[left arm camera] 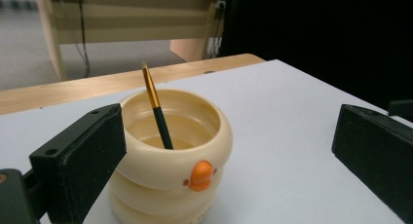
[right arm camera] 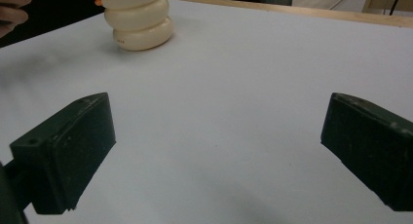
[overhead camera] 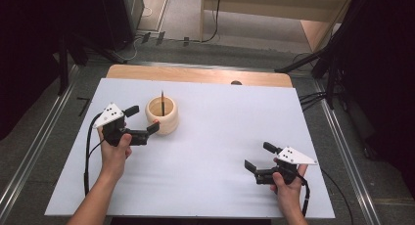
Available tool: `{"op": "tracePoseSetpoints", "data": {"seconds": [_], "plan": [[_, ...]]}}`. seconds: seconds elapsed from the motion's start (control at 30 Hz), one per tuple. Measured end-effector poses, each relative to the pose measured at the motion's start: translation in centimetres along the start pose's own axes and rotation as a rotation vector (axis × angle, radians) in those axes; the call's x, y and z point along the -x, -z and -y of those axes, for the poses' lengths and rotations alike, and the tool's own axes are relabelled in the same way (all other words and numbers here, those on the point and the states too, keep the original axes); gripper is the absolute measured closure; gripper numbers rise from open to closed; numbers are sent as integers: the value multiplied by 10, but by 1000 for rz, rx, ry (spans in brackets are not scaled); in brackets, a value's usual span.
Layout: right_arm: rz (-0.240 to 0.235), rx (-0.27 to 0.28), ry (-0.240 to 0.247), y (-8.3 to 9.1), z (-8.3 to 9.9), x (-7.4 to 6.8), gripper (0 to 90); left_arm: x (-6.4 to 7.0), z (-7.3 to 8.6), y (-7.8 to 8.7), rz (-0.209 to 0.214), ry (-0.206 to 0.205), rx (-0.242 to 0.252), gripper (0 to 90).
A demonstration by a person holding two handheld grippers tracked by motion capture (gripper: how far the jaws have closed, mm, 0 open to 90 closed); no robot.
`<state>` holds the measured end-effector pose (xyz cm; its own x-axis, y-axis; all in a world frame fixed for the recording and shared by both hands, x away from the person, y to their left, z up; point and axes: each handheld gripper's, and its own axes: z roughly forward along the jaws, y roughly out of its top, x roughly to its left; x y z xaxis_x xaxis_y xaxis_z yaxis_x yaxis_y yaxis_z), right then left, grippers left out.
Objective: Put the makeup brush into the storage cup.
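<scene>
High view: our left gripper (overhead camera: 142,118) sits just beside the cream ringed pot (overhead camera: 162,115), jaws spread wide with the pot's near side between them, nothing clamped. A dark brush (overhead camera: 162,102) stands inside the pot, leaning on the rim. Our right gripper (overhead camera: 257,157) rests well apart on the white table (overhead camera: 220,117), jaws also wide and empty, likely parked out of the way.

Left gripper view: one jaw lies close against the pot (left arm camera: 171,156); the other stands off to the side. The brush (left arm camera: 157,107) tilts away from us, gold ferrule up (an orange beak marks the pot's front). We judge the spread suits grasping the pot body.

Right gripper view: bare table (right arm camera: 234,87) between our jaws; the pot (right arm camera: 141,19) is far off, with open room all around it.
</scene>
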<state>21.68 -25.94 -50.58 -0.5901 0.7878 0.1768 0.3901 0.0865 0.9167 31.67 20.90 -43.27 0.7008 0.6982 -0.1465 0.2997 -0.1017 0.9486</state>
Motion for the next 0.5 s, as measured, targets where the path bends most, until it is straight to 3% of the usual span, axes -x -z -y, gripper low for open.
{"op": "tracePoseSetpoints", "data": {"seconds": [0.5], "plan": [[0, 4, 3, 0, 0, -1, 0, 2, 16, 17, -14, 3, 11, 0]]}}
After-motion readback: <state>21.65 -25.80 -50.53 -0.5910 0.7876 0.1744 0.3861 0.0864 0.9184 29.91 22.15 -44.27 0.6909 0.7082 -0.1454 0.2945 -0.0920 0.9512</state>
